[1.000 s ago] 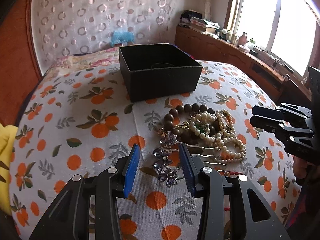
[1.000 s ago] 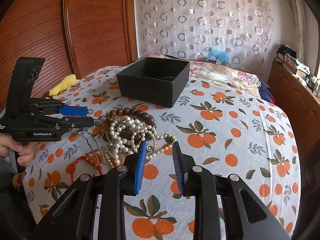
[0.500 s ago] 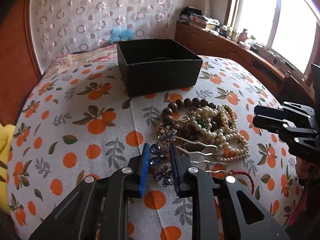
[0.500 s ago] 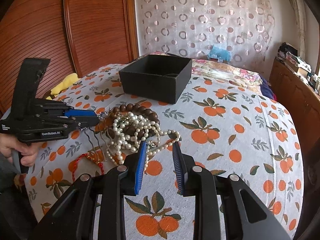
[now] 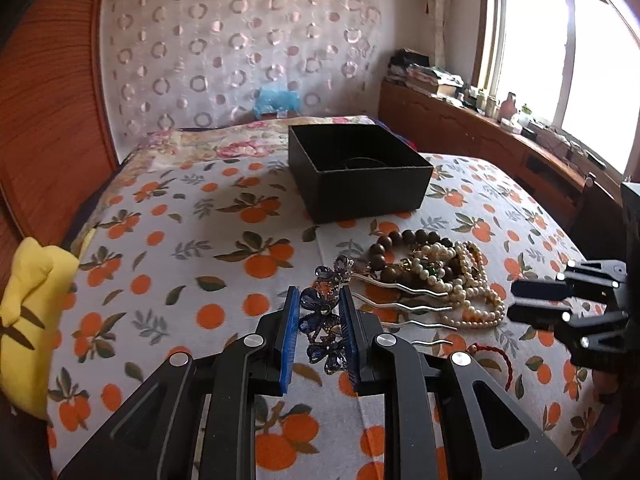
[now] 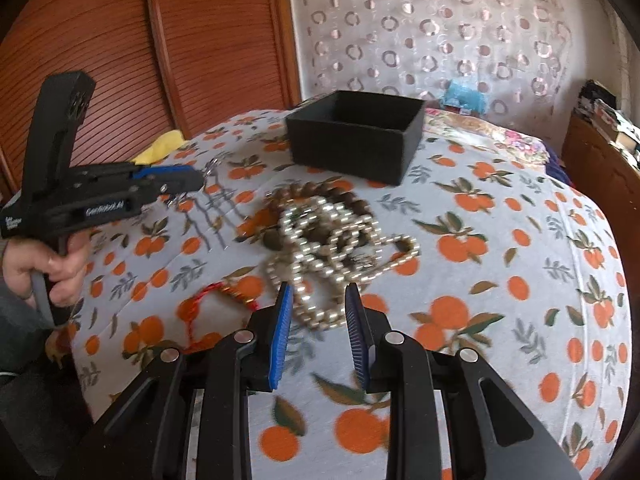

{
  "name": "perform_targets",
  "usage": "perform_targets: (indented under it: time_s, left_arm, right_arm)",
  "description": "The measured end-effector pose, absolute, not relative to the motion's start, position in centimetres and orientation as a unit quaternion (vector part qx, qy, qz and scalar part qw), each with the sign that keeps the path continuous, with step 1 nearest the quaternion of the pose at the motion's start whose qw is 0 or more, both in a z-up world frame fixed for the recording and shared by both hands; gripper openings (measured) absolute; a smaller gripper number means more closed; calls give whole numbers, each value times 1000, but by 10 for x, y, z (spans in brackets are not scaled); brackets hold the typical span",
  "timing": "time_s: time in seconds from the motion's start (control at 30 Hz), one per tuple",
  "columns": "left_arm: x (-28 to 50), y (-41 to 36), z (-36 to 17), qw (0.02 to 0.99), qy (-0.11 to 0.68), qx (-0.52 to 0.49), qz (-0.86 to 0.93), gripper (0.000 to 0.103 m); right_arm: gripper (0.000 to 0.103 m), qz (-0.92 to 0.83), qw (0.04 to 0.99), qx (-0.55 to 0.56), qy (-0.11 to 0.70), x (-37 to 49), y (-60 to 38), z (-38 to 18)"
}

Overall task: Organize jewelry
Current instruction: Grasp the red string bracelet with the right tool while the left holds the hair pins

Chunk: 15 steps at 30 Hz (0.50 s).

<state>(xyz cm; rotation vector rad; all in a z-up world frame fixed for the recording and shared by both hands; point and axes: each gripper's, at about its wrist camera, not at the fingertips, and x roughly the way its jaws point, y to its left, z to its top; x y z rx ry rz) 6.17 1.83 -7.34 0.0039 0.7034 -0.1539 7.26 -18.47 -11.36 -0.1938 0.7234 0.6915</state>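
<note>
Bedroom; work surface is a bed under a white cover printed with oranges (image 5: 168, 264), window to one side, wood panelling to the other. An open black box (image 5: 360, 172) sits further up the bed, presumably the destination for the pieces.

Left gripper (image 5: 319, 330): pads closed narrow on the blue flower hair comb (image 5: 324, 320), gripped at the jewelled end so the wavy metal prongs trail free toward the pile. In the right wrist view the comb appears raised off the cover, prongs hanging; blur prevents certainty.

Right gripper (image 6: 319, 322): partly open, nothing pinched. A loop of the pearl necklace (image 6: 332, 240) shows between its fingers, but it lies on the cover beyond them.

Remaining tangle of pearls, brown wooden beads (image 5: 394, 246) and a red cord bracelet (image 6: 208, 300) lies near the box.

Judgement: comb taken first because it sat at the pile's edge, easiest to free without dragging strands.
</note>
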Motion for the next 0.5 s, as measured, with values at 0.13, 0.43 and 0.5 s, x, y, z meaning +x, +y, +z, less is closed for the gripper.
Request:
perform_targets:
  time_s: [0.13, 0.43, 0.5]
  left_arm:
    - [56, 21, -73, 937, 341, 0, -74, 19]
    - [53, 22, -73, 938, 339, 1, -72, 19]
    - [52, 22, -73, 938, 338, 1, -72, 19]
  right_arm:
    - [29, 348, 863, -102, 352, 64, -175, -116]
    - [29, 367, 843, -140, 367, 55, -155, -126]
    - [25, 362, 843, -149, 368, 53, -152, -127]
